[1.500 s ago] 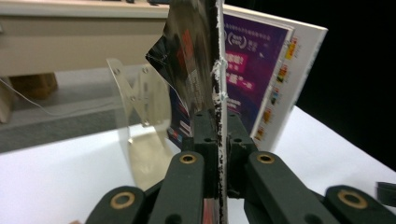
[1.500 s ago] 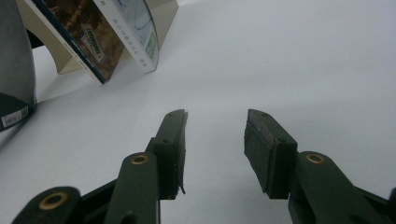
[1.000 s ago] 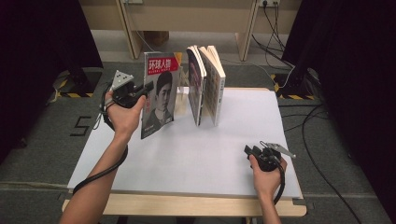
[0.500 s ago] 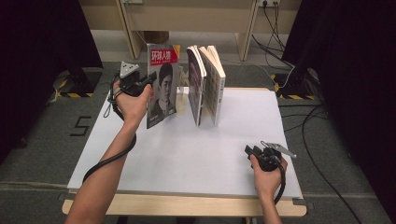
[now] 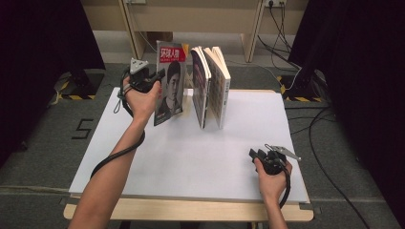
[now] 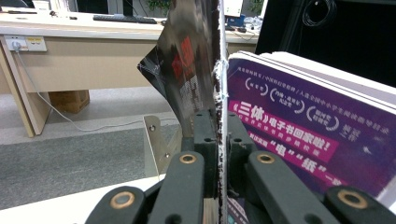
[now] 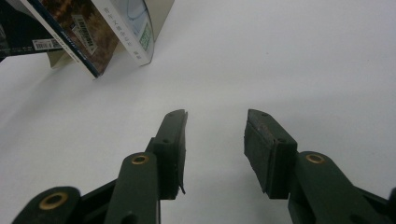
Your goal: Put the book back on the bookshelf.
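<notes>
Upright near the far edge of the white table (image 5: 191,167), a magazine (image 5: 170,86) with a face on its cover is pinched at its edge by the closed left gripper (image 5: 152,80). Just beside it stand two leaning books (image 5: 212,83). By the near right corner, the right gripper (image 5: 260,155) rests with jaws parted, holding nothing.

Magazine (image 6: 198,60) pinched between the left gripper (image 6: 219,135) jaws: thin glossy paper, worn white along the clamped edge. Books (image 5: 211,83) just beside the jaws have glossy printed paper covers. Right gripper (image 7: 215,140) jaws are matt black plastic with brass-coloured pins, above a smooth matt white table (image 7: 303,60).
</notes>
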Available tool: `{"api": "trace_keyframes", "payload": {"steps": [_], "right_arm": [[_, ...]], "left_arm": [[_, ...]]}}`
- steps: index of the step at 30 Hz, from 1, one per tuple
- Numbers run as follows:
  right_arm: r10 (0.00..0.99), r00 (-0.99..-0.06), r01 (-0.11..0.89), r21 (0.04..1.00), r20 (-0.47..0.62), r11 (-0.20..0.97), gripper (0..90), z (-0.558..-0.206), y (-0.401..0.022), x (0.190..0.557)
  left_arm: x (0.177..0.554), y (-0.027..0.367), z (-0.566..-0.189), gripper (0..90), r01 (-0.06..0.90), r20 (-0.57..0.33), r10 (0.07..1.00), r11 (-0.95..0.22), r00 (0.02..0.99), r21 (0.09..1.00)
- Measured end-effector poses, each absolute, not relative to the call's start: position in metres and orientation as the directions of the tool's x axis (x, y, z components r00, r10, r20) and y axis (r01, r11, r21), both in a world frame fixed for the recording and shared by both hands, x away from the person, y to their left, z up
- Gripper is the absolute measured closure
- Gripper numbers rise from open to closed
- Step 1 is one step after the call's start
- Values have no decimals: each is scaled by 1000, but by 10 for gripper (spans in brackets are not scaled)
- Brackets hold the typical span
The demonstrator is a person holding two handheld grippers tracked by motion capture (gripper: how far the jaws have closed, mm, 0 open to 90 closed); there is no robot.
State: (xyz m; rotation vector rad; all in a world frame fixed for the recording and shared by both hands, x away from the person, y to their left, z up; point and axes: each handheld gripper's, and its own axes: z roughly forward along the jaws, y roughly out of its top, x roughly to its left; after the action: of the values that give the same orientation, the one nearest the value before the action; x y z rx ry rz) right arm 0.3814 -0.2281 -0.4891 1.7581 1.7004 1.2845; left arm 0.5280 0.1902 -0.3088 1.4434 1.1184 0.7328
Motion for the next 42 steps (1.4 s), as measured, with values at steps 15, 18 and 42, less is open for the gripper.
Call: {"api": "trace_keyframes", "payload": {"steps": [15,18,42], "right_arm": [[924,-141,587,782,356,-212,590,-489,-229,381],[927,-147,588,784,344,-198,591,-491,-229,381],[918,-158,595,777,363,-205,590,-491,-225,381]], "left_arm": [[539,177,-329,866,149,-153,917,104,368,983],[537,177,-335,865,134,-148,920,106,364,985],[523,185,-354,802,226,-91,897,-11,432,974]]}}
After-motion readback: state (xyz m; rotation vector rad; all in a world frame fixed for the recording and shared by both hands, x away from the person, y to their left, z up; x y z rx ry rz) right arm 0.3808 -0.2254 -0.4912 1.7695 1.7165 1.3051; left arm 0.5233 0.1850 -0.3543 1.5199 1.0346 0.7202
